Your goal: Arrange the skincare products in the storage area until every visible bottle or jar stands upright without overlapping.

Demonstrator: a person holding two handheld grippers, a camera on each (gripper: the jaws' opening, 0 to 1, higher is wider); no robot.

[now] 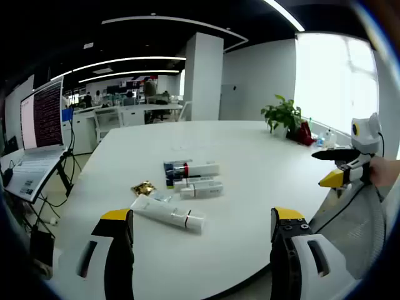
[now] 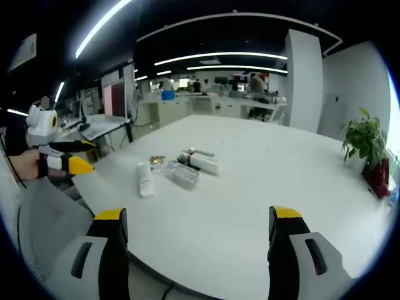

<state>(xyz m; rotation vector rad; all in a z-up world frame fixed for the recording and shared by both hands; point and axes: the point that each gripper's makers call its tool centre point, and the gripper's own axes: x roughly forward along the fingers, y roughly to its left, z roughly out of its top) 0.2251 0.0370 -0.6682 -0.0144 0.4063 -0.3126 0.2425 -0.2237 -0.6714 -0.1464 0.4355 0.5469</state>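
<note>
Two grippers open; several tubes [image 1: 167, 214] lie flat on table [image 1: 250, 181]

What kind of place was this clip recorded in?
Most likely an open-plan office. A large white table stands in front, rows of desks with people lie behind it, and a laptop on a stand and a potted plant sit nearby.

Smooth, slightly glossy white table [image 1: 262, 181]; on it a matt white plastic tube [image 1: 167, 214], beside it a crinkled, shiny gold foil packet [image 1: 143, 188].
</note>
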